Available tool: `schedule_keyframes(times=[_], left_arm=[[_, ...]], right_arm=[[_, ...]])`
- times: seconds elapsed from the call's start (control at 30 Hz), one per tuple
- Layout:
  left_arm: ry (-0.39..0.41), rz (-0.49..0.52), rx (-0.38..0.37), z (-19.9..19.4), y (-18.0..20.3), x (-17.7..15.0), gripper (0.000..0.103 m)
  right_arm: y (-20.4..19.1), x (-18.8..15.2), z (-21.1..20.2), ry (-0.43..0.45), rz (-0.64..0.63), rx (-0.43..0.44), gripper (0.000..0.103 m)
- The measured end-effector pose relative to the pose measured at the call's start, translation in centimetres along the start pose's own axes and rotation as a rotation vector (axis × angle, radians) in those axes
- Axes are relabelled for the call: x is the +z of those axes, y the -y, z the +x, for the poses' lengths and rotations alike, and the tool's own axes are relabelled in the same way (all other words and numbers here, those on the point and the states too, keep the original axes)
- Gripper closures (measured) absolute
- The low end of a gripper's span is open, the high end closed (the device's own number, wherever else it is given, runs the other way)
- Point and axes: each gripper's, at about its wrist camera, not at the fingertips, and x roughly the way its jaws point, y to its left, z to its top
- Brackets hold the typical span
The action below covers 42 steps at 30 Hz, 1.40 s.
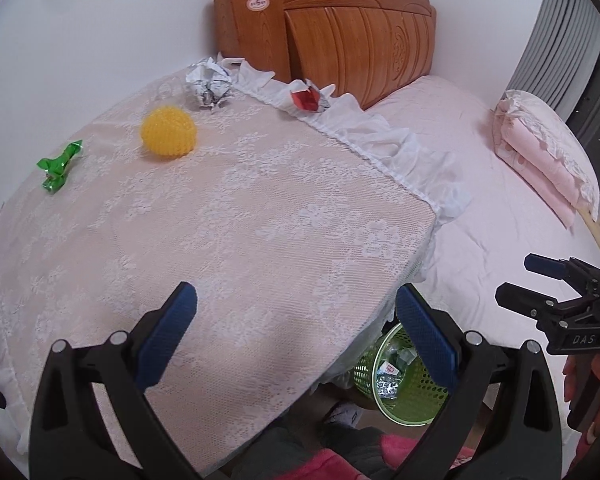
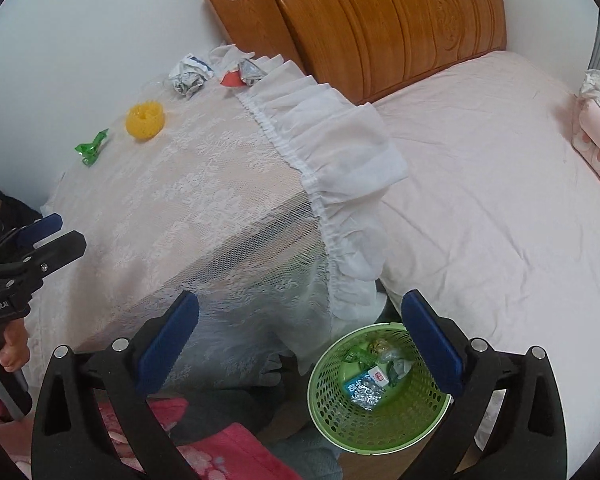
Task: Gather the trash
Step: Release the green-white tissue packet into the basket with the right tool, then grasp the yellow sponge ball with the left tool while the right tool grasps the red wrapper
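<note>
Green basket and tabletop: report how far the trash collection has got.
Done: the green basket on the floor already holds several wrappers. In hand: nothing; left gripper and right gripper both have open, empty jaws. Left on the lace cloth: green wrapper, yellow ball, crumpled paper, red wrapper.

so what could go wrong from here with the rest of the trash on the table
1. The red wrapper lies right at the frilled edge of the lace cloth; a clumsy grab could knock it off toward the bed.
2. The yellow ball is round and may roll when nudged.
3. The green basket sits low beside the table, partly under the cloth, so a drop could miss.
</note>
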Motion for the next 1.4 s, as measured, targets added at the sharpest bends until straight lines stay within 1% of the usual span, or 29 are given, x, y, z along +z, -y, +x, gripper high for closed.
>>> schedule_keyframes(times=[0.1,0.13,0.2,0.3,0.43,0.6,0.73,0.83,0.87,0.9,0.93,1.0,1.03,1.07,1.1,1.2,1.27,1.33,1.4], left_arm=[[-0.001,-0.019,0.036,1.0,-2.6,1.2,0.008],[0.001,-0.026,0.047,1.4,-3.6,1.7,0.008],[0.004,-0.041,0.078,2.2,-5.6,3.1,0.008],[0.007,-0.05,0.113,4.0,-8.5,5.3,0.008],[0.007,-0.062,0.119,7.2,-11.4,8.6,0.008],[0.009,-0.057,0.132,11.5,-13.1,12.4,0.008],[-0.003,-0.097,0.117,14.2,-14.1,14.7,0.008],[-0.031,-0.136,0.108,15.8,-14.7,15.8,0.008],[-0.04,-0.146,0.114,16.3,-14.9,15.9,0.011],[-0.049,-0.153,0.116,16.6,-15.0,16.0,0.019],[-0.062,-0.155,0.114,17.0,-15.0,16.1,0.024],[-0.079,-0.156,0.122,17.5,-15.0,16.0,0.039],[-0.081,-0.153,0.127,17.6,-14.9,16.0,0.043],[-0.083,-0.148,0.129,17.7,-14.8,15.9,0.051],[-0.083,-0.144,0.132,17.6,-14.7,15.9,0.055],[-0.083,-0.138,0.127,17.3,-14.7,15.8,0.062],[-0.082,-0.138,0.122,16.8,-14.8,15.7,0.064],[-0.065,-0.144,0.119,15.7,-15.0,15.6,0.064],[-0.047,-0.143,0.128,14.2,-15.2,15.1,0.064]], right_arm=[[-1.4,1.0,0.6,0.002,-0.018,0.012,0.002],[-2.1,1.9,1.0,0.004,-0.024,0.019,0.002],[-2.8,2.7,1.5,0.015,-0.028,0.021,0.002],[-4.3,4.8,2.9,0.028,-0.025,0.029,0.002],[-5.7,7.1,5.2,0.025,-0.028,0.035,0.002],[-6.6,10.3,8.5,0.024,-0.016,0.026,0.002],[-6.7,12.0,9.4,0.045,0.0,0.026,0.002],[-6.8,13.0,9.7,0.055,0.004,0.026,0.002],[-6.8,13.2,9.7,0.057,0.004,0.025,0.002],[-6.8,13.3,9.8,0.058,0.004,0.025,0.002],[-6.8,13.5,9.9,0.057,0.004,0.025,0.002],[-6.7,13.7,10.3,0.052,0.008,0.026,0.002],[-6.6,13.8,10.4,0.05,0.01,0.025,0.002],[-6.5,13.9,10.6,0.047,0.011,0.024,0.002],[-6.5,14.1,10.8,0.045,0.01,0.024,0.002],[-6.7,15.0,11.3,0.047,-0.014,0.005,0.002],[-6.9,15.9,11.9,0.066,-0.037,-0.041,0.002],[-7.0,17.0,12.8,0.08,-0.056,-0.066,0.002],[-7.3,18.8,14.4,0.084,-0.08,-0.111,0.002]])
